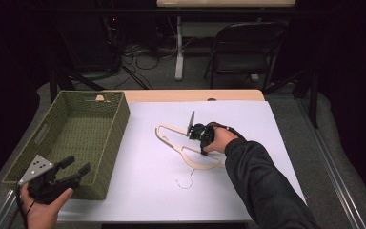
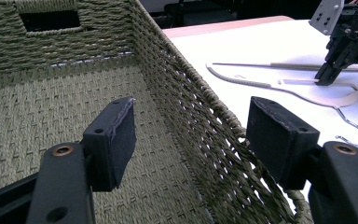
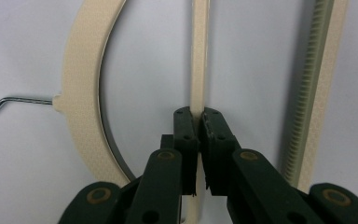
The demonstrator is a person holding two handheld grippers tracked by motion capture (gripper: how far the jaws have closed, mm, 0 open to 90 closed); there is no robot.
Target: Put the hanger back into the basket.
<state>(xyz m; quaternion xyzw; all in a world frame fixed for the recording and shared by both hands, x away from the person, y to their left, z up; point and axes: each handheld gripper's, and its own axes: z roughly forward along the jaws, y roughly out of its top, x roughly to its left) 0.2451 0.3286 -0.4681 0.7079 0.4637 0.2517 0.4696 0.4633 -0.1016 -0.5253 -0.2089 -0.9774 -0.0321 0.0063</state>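
Work in hand: lifting the cream hanger (image 1: pixel 187 151) off the white sheet (image 1: pixel 147 186) on the worktop (image 1: pixel 195 95), most likely toward the woven basket (image 1: pixel 107 157).
Hanger's place: flat on the sheet at mid-worktop, just right of the basket; its wire hook (image 1: pixel 187 183) points to the near edge.
Long axis: it runs from far-left to near-right, so one shoulder tip lies near the basket's right wall.
Right claw (image 3: pixel 199 122): jaws together, clamped on a thin inner bar of the hanger; the curved arm (image 3: pixel 81 88) and the ribbed bar (image 3: pixel 314 93) lie on either side of that bar, untouched.
Left claw (image 2: pixel 191 140): jaws wide apart, holding nothing, hovering over the basket's near-right corner with the rim between them.
Which hand is nearer: the right hand (image 1: pixel 217 138), already on the hanger; the left hand (image 1: pixel 43 205) is well apart, at the near-left.
Relation the move turns on: the basket lies left of the gripped hanger, so I'd guess the carry goes leftward, and the hanger may need turning to fit along the basket.
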